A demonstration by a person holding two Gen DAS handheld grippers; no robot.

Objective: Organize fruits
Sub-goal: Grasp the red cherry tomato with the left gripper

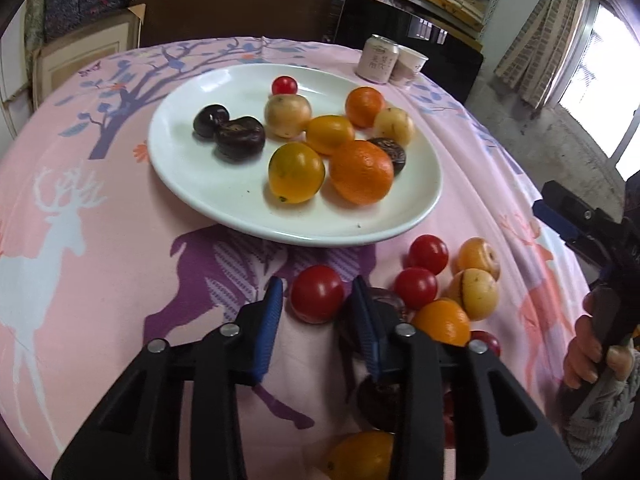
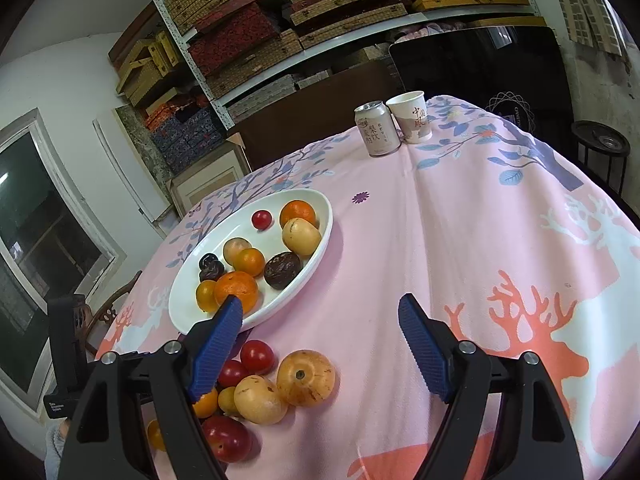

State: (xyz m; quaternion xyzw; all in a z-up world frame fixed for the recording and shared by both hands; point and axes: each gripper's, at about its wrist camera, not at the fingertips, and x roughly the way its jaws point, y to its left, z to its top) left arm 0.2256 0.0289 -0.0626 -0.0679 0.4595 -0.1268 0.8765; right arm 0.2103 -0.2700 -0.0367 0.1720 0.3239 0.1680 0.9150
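A white plate (image 1: 192, 168) holds several oranges, pale yellow fruits, dark plums and one small red tomato (image 1: 284, 85). Loose fruit lies on the pink cloth in front of it: red tomatoes, yellow fruits and an orange (image 1: 442, 320). My left gripper (image 1: 317, 292) points down at the cloth, its blue pads close against both sides of a red cherry tomato (image 1: 317, 294). My right gripper (image 2: 320, 302) hovers open over bare cloth with nothing between its fingers; the loose pile (image 2: 260, 384) lies by its left finger and the plate (image 2: 308, 216) is beyond.
A drink can (image 2: 378, 130) and a paper cup (image 2: 412, 118) stand at the table's far edge. Shelves of boxes fill the wall behind. A hand (image 1: 592, 344) holds the right gripper's handle at the right of the left wrist view.
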